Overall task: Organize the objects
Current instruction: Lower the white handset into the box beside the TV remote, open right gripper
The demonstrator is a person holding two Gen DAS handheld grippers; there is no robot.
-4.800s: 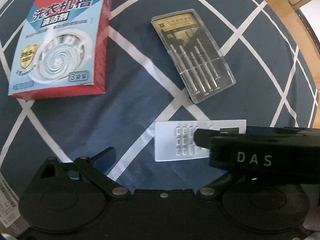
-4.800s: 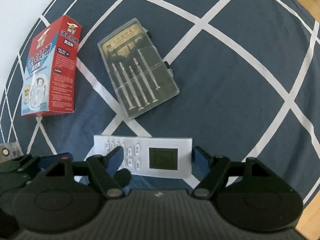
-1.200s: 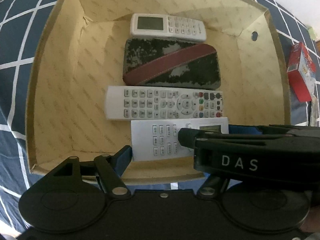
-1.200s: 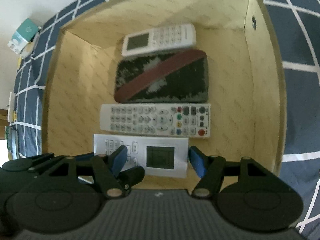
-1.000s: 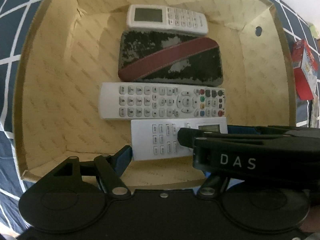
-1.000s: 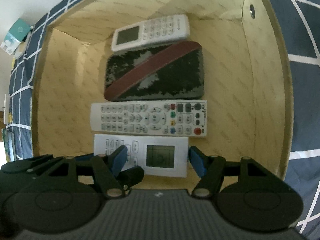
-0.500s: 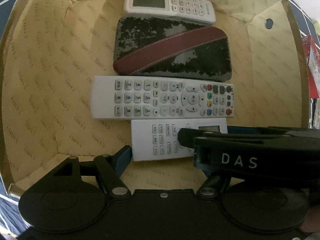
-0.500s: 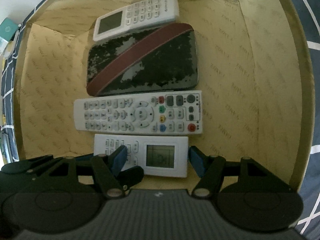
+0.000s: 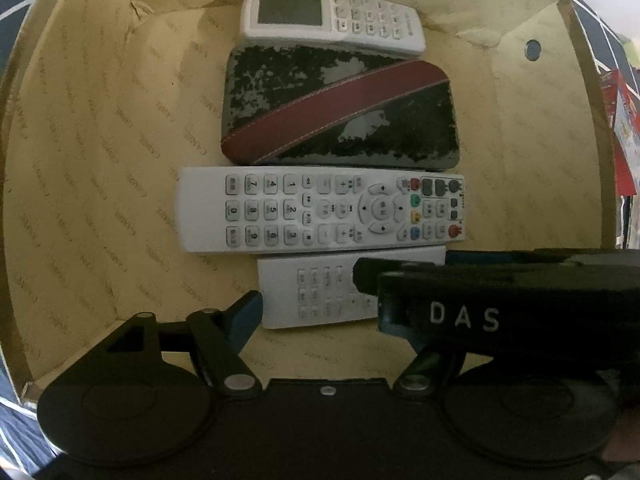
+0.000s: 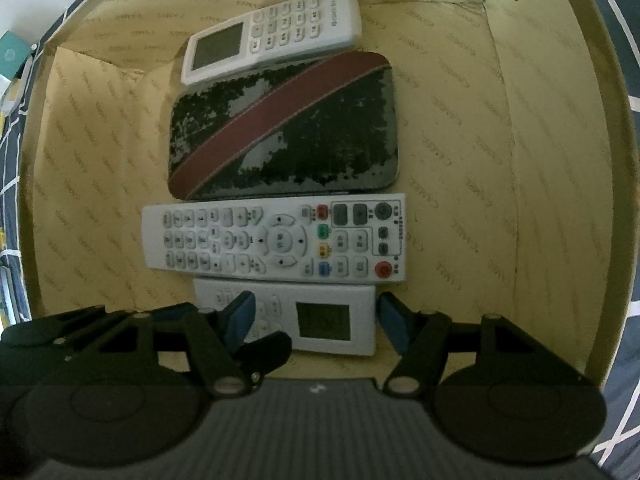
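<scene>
A small white remote point(image 9: 312, 292) with a screen point(image 10: 324, 320) lies low in the cardboard box point(image 9: 100, 160), just in front of a long white remote point(image 9: 320, 210). My left gripper point(image 9: 352, 304) has its left blue pad point(image 9: 248, 312) against the remote's left end. Its jaws are opening, and its right finger is hidden behind the right gripper's black body point(image 9: 500, 312). My right gripper point(image 10: 316, 316) is shut on the same remote, with its right pad point(image 10: 394, 324) at the screen end and its left finger over the keys.
Behind the long remote point(image 10: 276, 240) lie a worn black case with a red stripe point(image 9: 340, 108) and another white remote point(image 9: 332, 20) by the far wall. The box walls point(image 10: 540, 160) close in all around. A red carton point(image 9: 620, 120) stands outside on the blue checked cloth point(image 10: 624, 240).
Both grippers have sunk deeper into the box with the small remote, so the things in the box look larger. Earlier they took the remote from the cloth.
</scene>
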